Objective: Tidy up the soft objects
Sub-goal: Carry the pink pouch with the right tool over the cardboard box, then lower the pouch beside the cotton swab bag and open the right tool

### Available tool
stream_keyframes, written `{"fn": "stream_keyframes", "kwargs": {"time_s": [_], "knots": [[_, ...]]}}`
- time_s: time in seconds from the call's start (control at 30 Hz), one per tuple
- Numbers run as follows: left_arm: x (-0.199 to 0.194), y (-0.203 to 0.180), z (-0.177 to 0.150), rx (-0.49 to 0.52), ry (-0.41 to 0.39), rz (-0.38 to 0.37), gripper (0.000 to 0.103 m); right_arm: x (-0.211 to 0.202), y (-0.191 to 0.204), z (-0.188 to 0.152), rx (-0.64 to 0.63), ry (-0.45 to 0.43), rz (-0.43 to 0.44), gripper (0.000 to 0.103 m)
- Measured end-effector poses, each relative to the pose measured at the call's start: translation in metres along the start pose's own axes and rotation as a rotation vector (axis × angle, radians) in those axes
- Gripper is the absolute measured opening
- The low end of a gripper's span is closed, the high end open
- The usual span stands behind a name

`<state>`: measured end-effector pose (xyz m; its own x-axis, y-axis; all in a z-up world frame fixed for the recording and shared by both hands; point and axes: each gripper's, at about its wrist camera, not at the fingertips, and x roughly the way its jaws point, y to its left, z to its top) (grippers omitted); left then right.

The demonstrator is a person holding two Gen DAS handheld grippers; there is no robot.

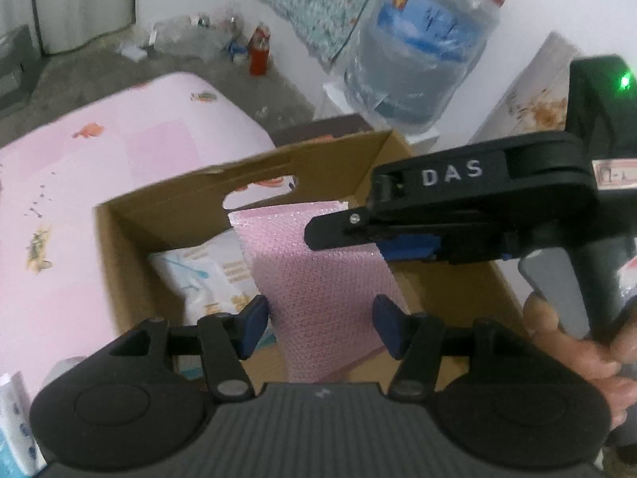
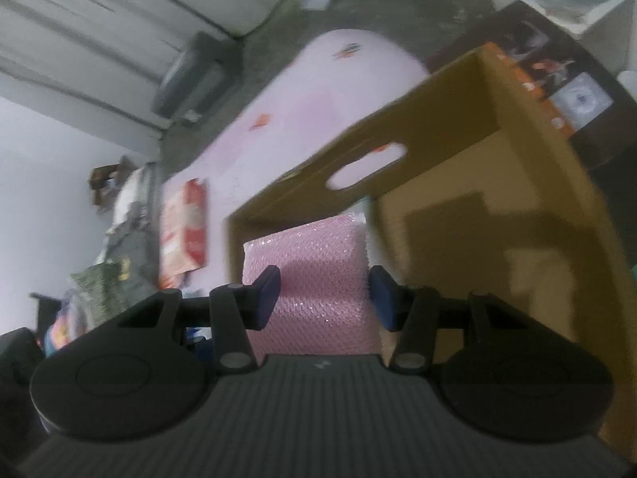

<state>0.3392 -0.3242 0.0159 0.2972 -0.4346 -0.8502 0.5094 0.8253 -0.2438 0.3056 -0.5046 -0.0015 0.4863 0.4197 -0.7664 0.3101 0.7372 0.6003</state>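
A pink bubble-wrap pack (image 1: 318,279) stands inside an open cardboard box (image 1: 159,199), beside a white and blue tissue pack (image 1: 199,275). My left gripper (image 1: 321,328) straddles the pink pack's near end; its blue pads stand just off the sides, so it is open. My right gripper (image 1: 314,235) reaches in from the right over the pack's far end, held by a hand (image 1: 577,350). In the right wrist view the pink pack (image 2: 318,263) sits between the pads of the right gripper (image 2: 324,296), which press on it, inside the box (image 2: 438,91).
The box rests on a pink patterned cloth (image 1: 119,151), also seen in the right wrist view (image 2: 318,91). A wrapped water jug (image 1: 418,51) and a red can (image 1: 258,53) stand on the floor behind. A red and white packet (image 2: 187,231) lies on the cloth left of the box.
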Motion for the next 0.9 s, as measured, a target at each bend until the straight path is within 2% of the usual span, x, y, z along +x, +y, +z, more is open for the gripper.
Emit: {"fn": "stream_keyframes", "kwargs": {"time_s": [0.13,0.2,0.27,0.4,0.53,0.73,0.9], "knots": [[0.039,0.009,0.006,-0.028,0.054,-0.002,0.063,0.029,-0.015,0.019,-0.017,0.014,-0.087,0.05],[0.055,0.007,0.008,-0.044,0.083,0.024,0.063,0.044,-0.015,0.025,-0.021,0.014,-0.129,0.05],[0.061,0.01,0.008,-0.05,0.09,0.038,0.063,0.054,-0.021,0.028,-0.029,0.01,-0.167,0.05],[0.053,0.015,0.006,-0.044,0.064,0.047,0.065,0.063,-0.029,0.031,-0.014,0.007,-0.168,0.05],[0.031,0.018,0.007,-0.034,0.019,0.057,0.065,0.055,-0.029,0.027,-0.011,-0.007,-0.145,0.05],[-0.034,0.032,-0.006,-0.02,-0.06,0.088,0.069,0.029,-0.02,0.012,0.011,-0.017,-0.079,0.05],[-0.093,0.055,-0.028,-0.042,-0.129,0.109,0.076,0.022,-0.025,-0.017,0.081,0.054,-0.032,0.055]]}}
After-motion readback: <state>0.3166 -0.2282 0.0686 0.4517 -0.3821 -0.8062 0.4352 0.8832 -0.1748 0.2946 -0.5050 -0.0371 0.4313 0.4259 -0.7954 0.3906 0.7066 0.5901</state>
